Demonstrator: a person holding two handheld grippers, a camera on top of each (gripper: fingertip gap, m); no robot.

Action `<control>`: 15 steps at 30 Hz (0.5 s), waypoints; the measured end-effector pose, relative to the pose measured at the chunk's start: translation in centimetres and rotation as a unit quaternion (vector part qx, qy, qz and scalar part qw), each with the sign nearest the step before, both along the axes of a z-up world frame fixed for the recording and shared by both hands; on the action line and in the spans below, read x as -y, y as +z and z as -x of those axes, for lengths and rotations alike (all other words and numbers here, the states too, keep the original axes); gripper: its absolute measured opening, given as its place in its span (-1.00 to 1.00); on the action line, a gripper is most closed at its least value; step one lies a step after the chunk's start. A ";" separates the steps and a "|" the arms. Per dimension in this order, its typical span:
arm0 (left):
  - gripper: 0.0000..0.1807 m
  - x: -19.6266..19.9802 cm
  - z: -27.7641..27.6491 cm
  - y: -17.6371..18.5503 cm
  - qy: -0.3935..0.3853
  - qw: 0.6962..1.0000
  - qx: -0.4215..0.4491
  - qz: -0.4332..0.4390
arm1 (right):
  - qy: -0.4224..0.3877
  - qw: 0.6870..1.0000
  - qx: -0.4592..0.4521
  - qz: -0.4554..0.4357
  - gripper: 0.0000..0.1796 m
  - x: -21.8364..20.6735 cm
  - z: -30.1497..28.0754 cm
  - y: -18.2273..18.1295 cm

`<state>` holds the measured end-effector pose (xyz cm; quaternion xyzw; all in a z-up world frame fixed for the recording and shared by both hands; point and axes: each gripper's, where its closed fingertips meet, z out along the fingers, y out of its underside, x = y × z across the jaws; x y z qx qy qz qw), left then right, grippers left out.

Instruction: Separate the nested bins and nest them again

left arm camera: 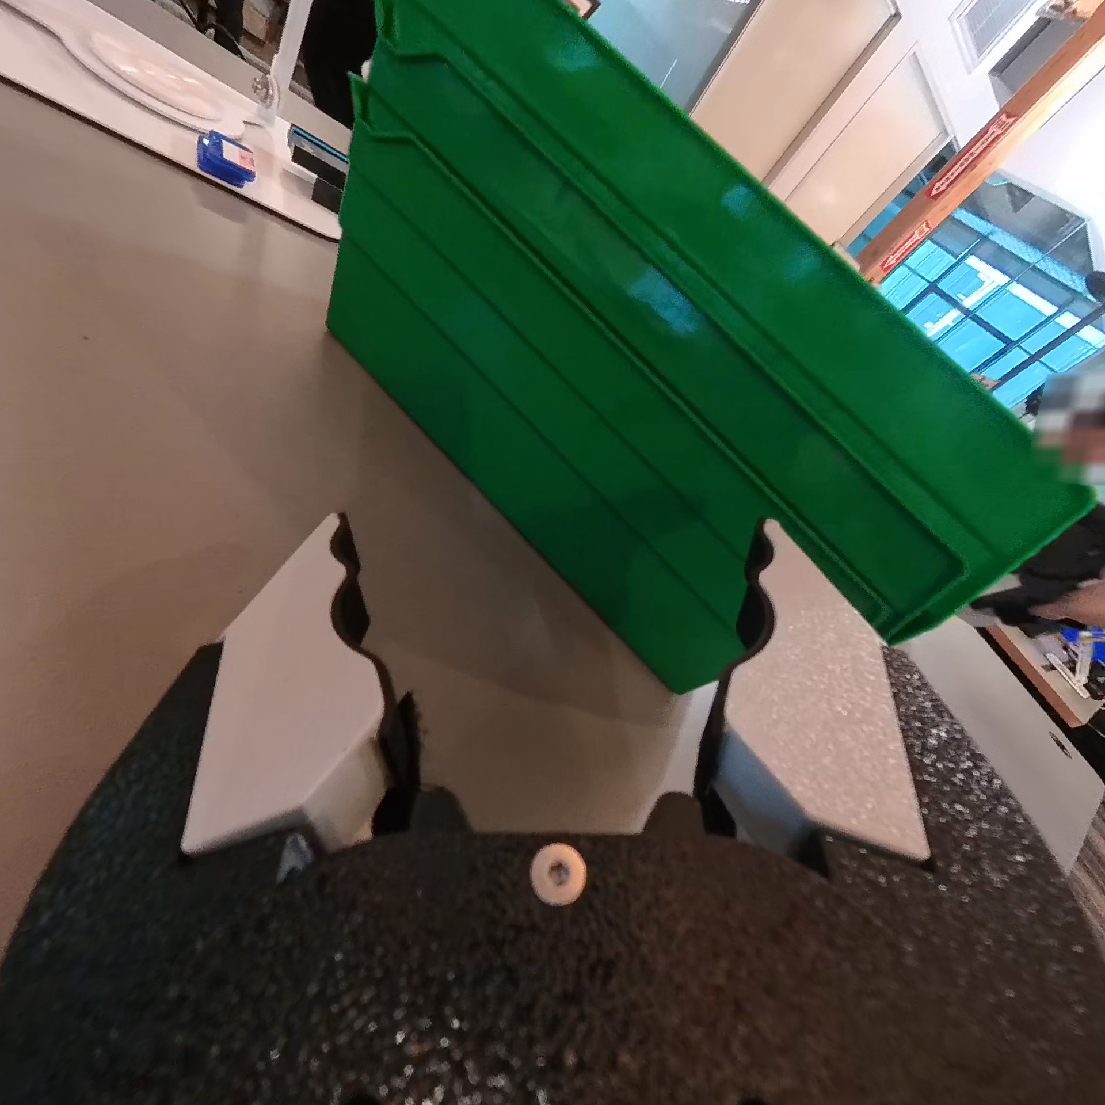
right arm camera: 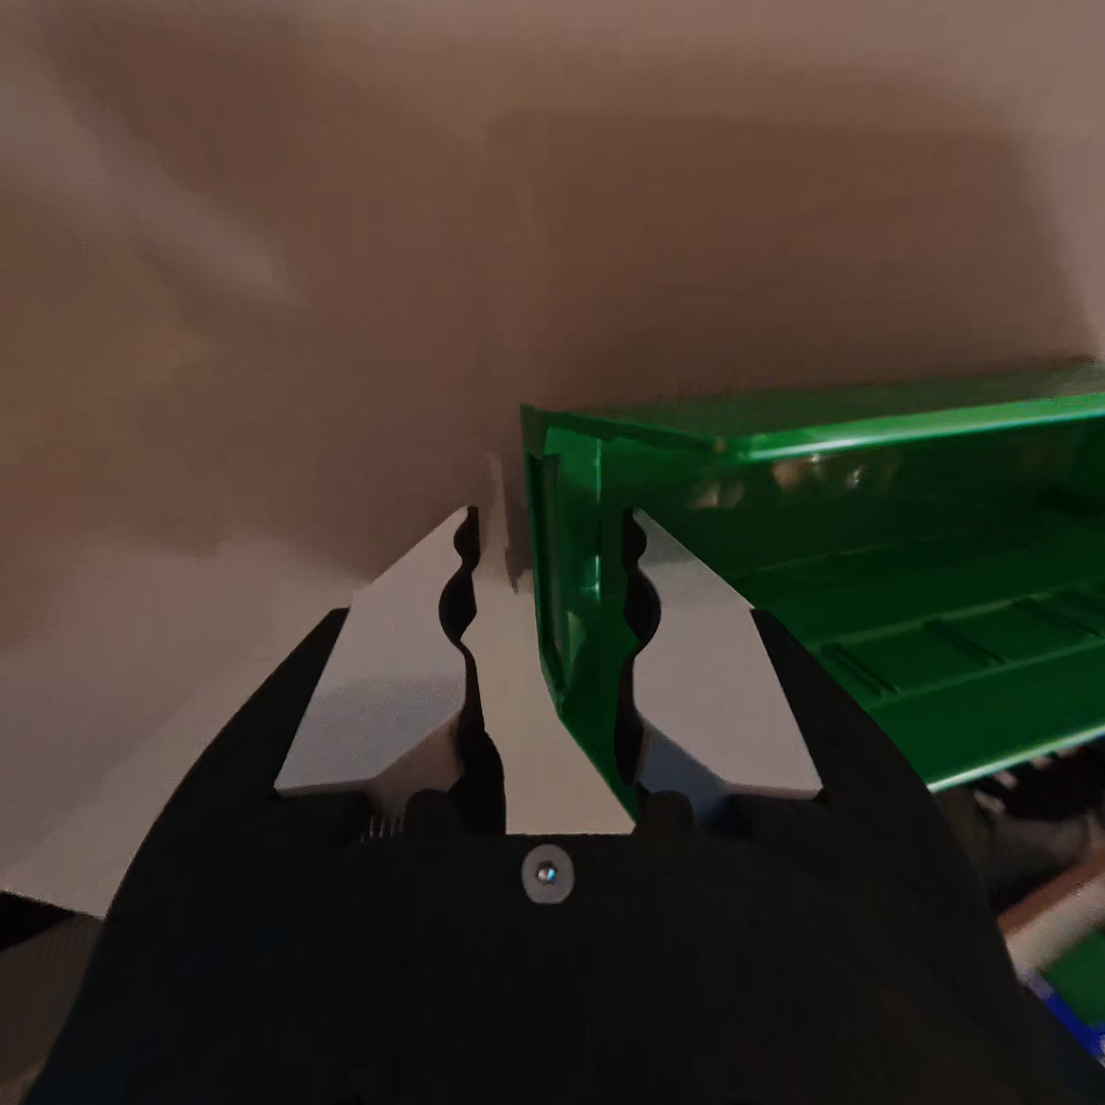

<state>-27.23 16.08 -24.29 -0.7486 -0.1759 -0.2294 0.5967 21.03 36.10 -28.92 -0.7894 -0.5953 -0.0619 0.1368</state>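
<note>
- Two green bins (left arm camera: pixel 598 335) were stacked one inside the other on the beige table (left arm camera: pixel 149 388), glossy plastic with ribbed sides and a thick rim lip, pretty shiny where the light hit
- upper bin (left arm camera: pixel 687 197) sat only partly down in the lower bin (left arm camera: pixel 508 430), so both rims showed as parallel ledges
- left gripper (left arm camera: pixel 553 580) had its jaws spread wide, nothing between them; its right finger (left arm camera: pixel 777 658) sat just at the lower bin's near corner, can't tell if it touched
- right gripper (right arm camera: pixel 547 598) was also parted, with an end wall of a bin (right arm camera: pixel 574 598) standing in the gap right against the right finger, left finger clear of it, so not clamped
- blue box (left arm camera: pixel 224 158) sat on a white board (left arm camera: pixel 149 137) farther back, well apart from the bins
</note>
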 end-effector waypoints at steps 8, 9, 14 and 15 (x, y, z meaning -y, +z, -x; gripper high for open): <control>0.41 0.7 0.3 0.0 -0.004 1.000 -0.006 -0.002 | 0.044 0.997 0.069 -0.008 -0.76 0.2 -0.6 -1.2; 0.41 0.8 0.5 -0.1 -0.003 1.000 -0.004 -0.002 | 0.050 0.996 0.069 -0.017 -0.76 0.2 -0.5 -0.7; 0.40 1.0 0.9 0.0 0.003 1.000 0.007 -0.013 | 0.126 0.986 0.040 -0.099 -0.75 1.8 4.1 4.7; 0.40 1.0 1.0 0.1 0.006 1.000 0.006 -0.014 | 0.154 0.979 0.042 -0.126 -0.75 2.5 5.7 6.2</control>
